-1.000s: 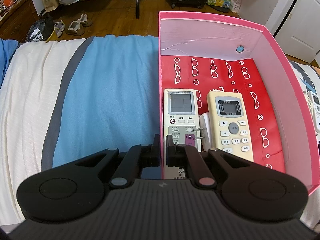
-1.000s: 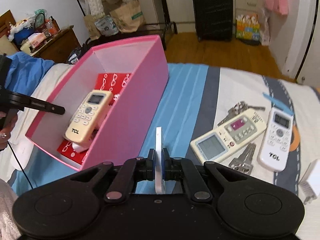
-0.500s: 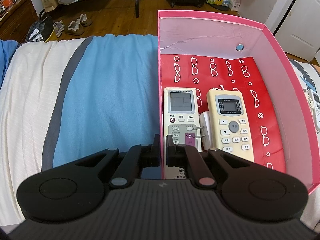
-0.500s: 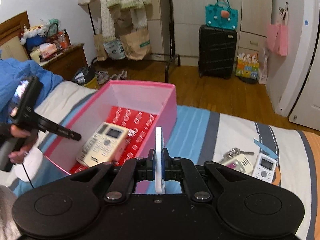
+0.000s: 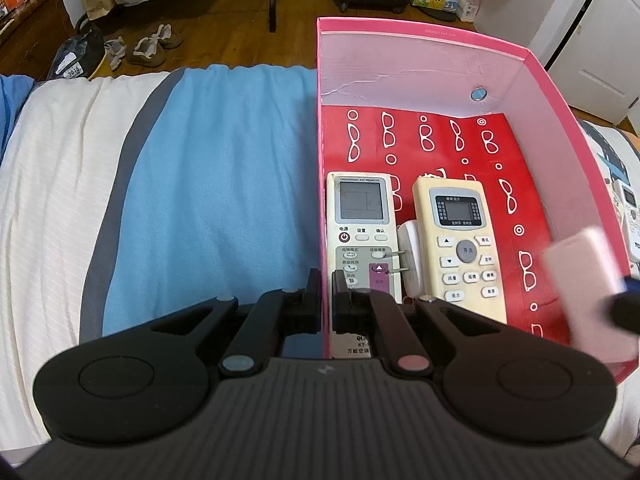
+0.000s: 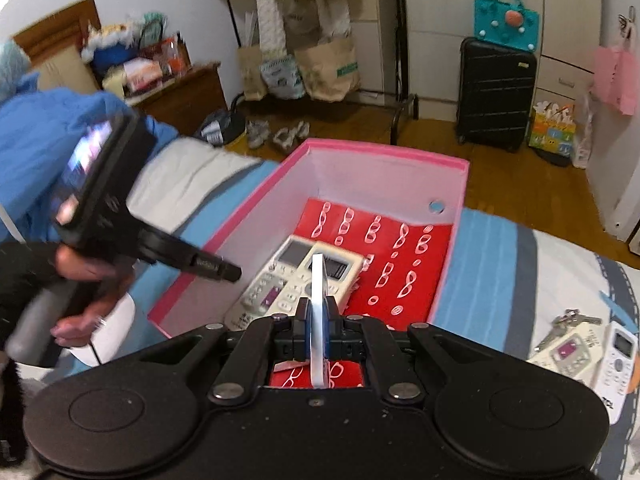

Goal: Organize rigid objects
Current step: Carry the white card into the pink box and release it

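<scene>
A pink box lies on the bed. On its red floor sit a white universal remote, a cream remote and a white plug between them. My left gripper is shut on the box's left wall near the front corner. My right gripper is shut on a thin flat white slab, seen edge-on, and hovers over the box's near right part. In the left wrist view the slab appears blurred at the right wall.
On the bedspread to the right of the box lie a grey-white remote, keys and a white TCL remote. A person's hand holds the left gripper. Beyond the bed are a wooden floor, a suitcase and bags.
My right gripper has swung left from beside the box to over it, carrying the slab, which now shows in the left wrist view. The left gripper has not moved.
</scene>
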{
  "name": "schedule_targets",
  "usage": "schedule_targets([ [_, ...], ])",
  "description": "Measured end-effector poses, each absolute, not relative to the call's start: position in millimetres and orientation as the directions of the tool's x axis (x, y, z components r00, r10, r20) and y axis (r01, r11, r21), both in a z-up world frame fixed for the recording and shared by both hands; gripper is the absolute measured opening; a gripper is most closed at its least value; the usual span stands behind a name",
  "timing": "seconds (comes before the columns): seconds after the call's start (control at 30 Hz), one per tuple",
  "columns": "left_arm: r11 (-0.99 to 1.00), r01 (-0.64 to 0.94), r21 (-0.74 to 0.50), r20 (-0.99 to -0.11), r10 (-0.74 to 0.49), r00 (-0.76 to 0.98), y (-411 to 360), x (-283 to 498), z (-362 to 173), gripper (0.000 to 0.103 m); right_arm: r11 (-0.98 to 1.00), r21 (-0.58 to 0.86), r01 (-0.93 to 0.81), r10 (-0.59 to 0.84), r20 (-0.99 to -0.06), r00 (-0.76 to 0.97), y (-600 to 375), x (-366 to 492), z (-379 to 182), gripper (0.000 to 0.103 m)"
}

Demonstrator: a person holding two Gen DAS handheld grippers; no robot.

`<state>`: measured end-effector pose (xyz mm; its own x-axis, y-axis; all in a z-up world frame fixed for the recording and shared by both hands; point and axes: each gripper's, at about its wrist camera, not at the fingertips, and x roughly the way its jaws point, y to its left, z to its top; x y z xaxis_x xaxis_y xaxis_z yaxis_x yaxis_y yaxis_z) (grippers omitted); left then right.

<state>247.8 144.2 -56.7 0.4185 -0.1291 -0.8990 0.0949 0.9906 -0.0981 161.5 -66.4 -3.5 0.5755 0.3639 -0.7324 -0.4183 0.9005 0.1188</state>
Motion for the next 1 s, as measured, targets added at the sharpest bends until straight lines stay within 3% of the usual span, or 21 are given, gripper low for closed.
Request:
schedule_targets([
  [0.23,0.989,0.097,-0.114,-0.898,-0.144,0.415,147,248,-57,0.004,0.875,-0.186,-0.446,0.167,-0.75,0.64,-32,162,-33,0.007],
  [0.4,0.988,0.099,-0.123,-0.897,-0.153,0.414,148,249,-58,0.004,0.851,-0.295,-0.434,0.066,-0.76,0.646,-23,169,-53,0.007],
  [0.6,0.987,0.099,-0.127,-0.898,-0.157,0.412,149,250,-59,0.004,0.883,-0.193,-0.429,0.103,-0.81,0.577,-27,175,-55,0.01],
  [0.73,0.988,0.1,-0.121,-0.898,-0.152,0.413,148,250,-58,0.004,0.903,-0.029,-0.428,0.216,-0.831,0.513,-39,176,-45,0.036],
  [0.83,0.988,0.1,-0.118,-0.898,-0.15,0.414,148,249,-57,0.004,0.903,0.066,-0.424,0.283,-0.835,0.473,-47,172,-34,0.038],
  [1.0,0.988,0.1,-0.116,-0.898,-0.147,0.415,147,249,-56,0.004,0.901,0.101,-0.422,0.314,-0.822,0.475,-60,161,-11,0.042],
])
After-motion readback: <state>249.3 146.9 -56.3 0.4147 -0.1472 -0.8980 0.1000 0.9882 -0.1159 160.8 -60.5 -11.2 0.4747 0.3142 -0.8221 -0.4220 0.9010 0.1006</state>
